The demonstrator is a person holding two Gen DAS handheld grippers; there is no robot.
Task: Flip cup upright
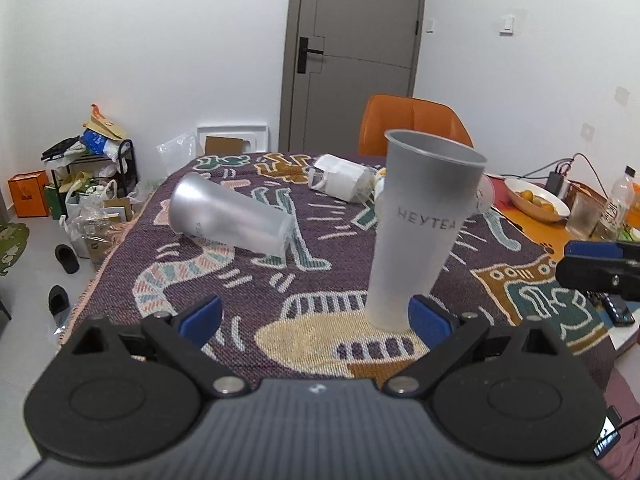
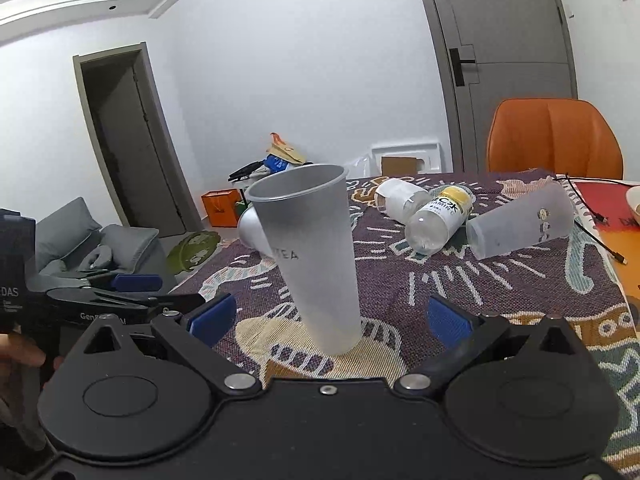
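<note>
A frosted grey HEYTEA cup stands upright, mouth up, on the patterned tablecloth; it also shows in the right wrist view. My left gripper is open, its right blue pad next to the cup's base. My right gripper is open, the cup's base between its fingers without touching. A second grey cup lies on its side at the far left, mostly hidden behind the standing cup in the right wrist view.
A frosted cup, a clear bottle with a yellow cap and a white container lie on the cloth at the back. An orange chair stands behind the table. A fruit bowl and bottles are at the right.
</note>
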